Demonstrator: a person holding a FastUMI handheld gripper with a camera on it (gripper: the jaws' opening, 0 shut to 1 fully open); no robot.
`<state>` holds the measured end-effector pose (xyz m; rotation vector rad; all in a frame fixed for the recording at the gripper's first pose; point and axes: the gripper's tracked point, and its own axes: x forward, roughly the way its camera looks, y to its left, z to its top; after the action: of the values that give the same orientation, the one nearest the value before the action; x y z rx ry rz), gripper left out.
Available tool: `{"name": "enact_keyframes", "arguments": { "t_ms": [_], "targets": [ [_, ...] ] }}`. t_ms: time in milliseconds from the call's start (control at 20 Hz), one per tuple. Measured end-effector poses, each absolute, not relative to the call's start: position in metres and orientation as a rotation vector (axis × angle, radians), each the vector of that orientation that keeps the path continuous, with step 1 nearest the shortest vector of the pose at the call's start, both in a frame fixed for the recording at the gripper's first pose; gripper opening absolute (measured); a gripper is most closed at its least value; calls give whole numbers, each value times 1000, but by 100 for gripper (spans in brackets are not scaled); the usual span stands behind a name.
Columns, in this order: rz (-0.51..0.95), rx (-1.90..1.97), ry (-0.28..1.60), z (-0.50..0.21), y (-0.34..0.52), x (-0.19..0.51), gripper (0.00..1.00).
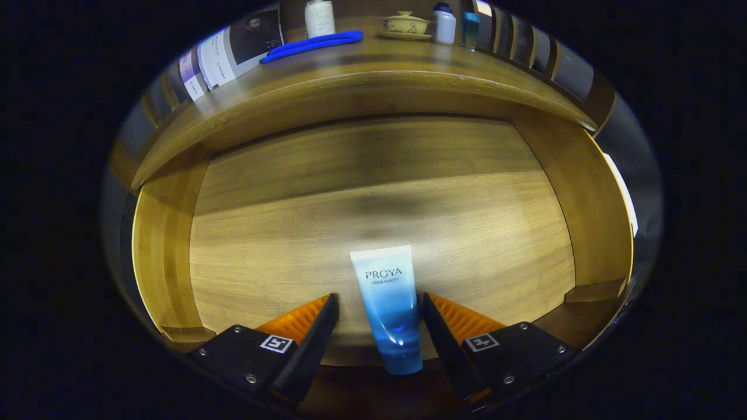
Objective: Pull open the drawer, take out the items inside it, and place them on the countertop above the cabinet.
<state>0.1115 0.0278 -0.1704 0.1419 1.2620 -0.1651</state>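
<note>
gripper view: tube lies between spread fingers in the open drawer

the drawer (pixel 175 256) is pulled out, its wooden floor bare apart from one item. the gripper (pixel 379 312) hangs over its near end with the fingers spread apart. going left to right: the left finger (pixel 315 326) stands apart from the tube, then the blue-and-white tube (pixel 390 309) lies flat between the two fingers, flat crimped end pointing into the drawer and cap end toward the gripper, then the right finger (pixel 437 329) sits just beside the tube's edge; i cannot tell if it touches. beyond the drawer, on the countertop (pixel 350 64), left to right: a magazine (pixel 233 49), a blue strip-like object (pixel 312 45), a white bottle (pixel 320 17), a lidded cup on a saucer (pixel 405 24), a small white bottle (pixel 444 24), and a blue bottle (pixel 470 26).
</note>
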Motion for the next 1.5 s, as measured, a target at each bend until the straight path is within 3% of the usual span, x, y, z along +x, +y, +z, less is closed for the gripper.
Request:
{"name": "enact_keyframes", "arguments": {
  "t_ms": [200, 400, 650, 1050, 1500],
  "targets": [
    [-168, 143, 1238, -167, 27, 115, 90],
    [-183, 143, 1201, -169, 27, 120, 63],
    [-132, 203, 1133, -164, 38, 131, 52],
    [-100, 212, 938, -138, 41, 148, 52],
    [-102, 145, 652, -62, 35, 163, 52]
  ]
}}
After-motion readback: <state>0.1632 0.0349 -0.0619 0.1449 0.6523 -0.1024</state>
